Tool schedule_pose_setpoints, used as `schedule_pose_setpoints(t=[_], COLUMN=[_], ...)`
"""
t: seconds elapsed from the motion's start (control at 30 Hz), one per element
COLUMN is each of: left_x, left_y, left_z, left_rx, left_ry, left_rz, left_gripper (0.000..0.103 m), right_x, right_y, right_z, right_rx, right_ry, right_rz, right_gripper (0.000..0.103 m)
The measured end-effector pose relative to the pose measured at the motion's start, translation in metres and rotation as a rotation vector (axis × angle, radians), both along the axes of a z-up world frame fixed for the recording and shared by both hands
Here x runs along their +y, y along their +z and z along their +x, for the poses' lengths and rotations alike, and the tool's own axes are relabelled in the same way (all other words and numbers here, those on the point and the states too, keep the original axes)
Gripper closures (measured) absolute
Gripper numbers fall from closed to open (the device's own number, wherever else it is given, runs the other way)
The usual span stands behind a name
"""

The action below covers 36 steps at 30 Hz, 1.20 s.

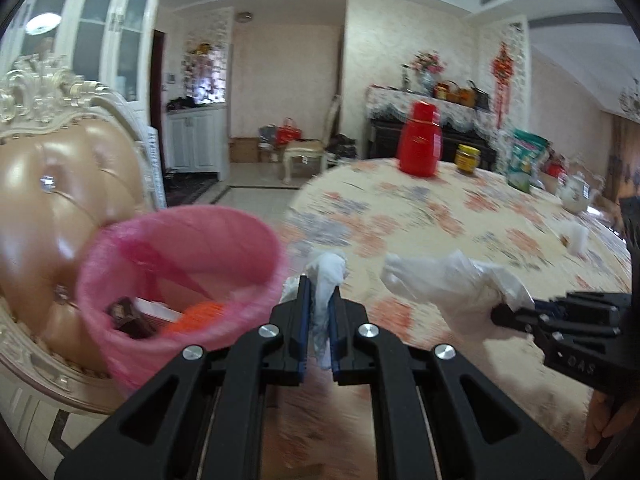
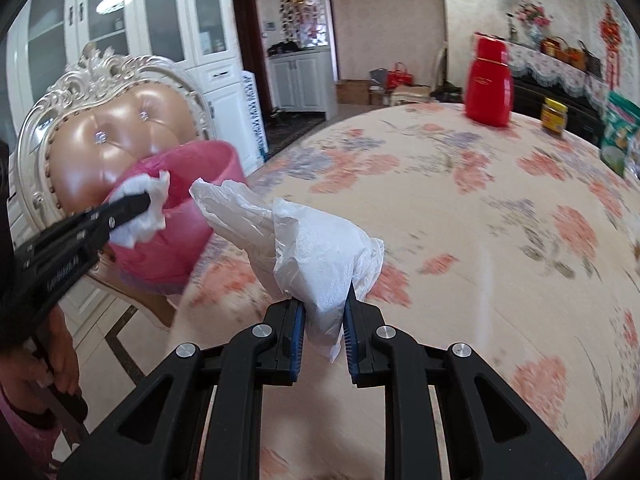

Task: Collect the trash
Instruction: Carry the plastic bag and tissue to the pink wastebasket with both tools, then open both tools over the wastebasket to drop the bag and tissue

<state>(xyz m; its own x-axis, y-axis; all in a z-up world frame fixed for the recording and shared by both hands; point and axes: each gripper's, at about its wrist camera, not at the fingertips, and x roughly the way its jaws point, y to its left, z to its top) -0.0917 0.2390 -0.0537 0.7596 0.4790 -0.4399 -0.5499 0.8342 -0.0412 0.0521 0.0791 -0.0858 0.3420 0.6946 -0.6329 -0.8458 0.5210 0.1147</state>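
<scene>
Both grippers filled the lower frames: right gripper (image 2: pixel 325 312) clamped a plastic glove with tissue (image 2: pixel 320 248), left gripper (image 1: pixel 319 300) pinched a crumpled tissue (image 1: pixel 326 276), beside the pink bin (image 1: pixel 176 272) at centre left.

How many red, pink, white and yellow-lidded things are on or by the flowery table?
Red: 1, tall red plastic flask
Pink: 1, pink-lined round bin
White: 3, crumpled tissue, plastic glove, small paper scrap
Yellow-lidded: 1, glass jar
Total: 6
</scene>
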Motion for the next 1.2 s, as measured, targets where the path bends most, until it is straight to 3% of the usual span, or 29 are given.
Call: schedule_pose_setpoints(t=[0.47, 0.8, 0.93, 1.2], left_x=[0.119, 0.146, 0.154, 0.156], left_y=[0.018, 0.018, 0.012, 0.005], left_z=[-0.050, -0.062, -0.056, -0.046], left_rx=[-0.001, -0.009, 0.006, 0.040], left_ry=[0.213, 0.240, 0.244, 0.225], left_rz=[-0.048, -0.018, -0.046, -0.061], left_gripper=[0.094, 0.094, 0.094, 0.094], right_x=[0.090, 0.135, 0.165, 0.206], right_y=[0.022, 0.033, 0.036, 0.024], right_z=[-0.030, -0.028, -0.027, -0.014], right_rx=[-0.063, -0.063, -0.068, 0.022], right_ry=[0.184, 0.219, 0.232, 0.253], right_rz=[0.009, 0.029, 0.023, 0.021], right_gripper=[0.085, 0.084, 0.084, 0.084])
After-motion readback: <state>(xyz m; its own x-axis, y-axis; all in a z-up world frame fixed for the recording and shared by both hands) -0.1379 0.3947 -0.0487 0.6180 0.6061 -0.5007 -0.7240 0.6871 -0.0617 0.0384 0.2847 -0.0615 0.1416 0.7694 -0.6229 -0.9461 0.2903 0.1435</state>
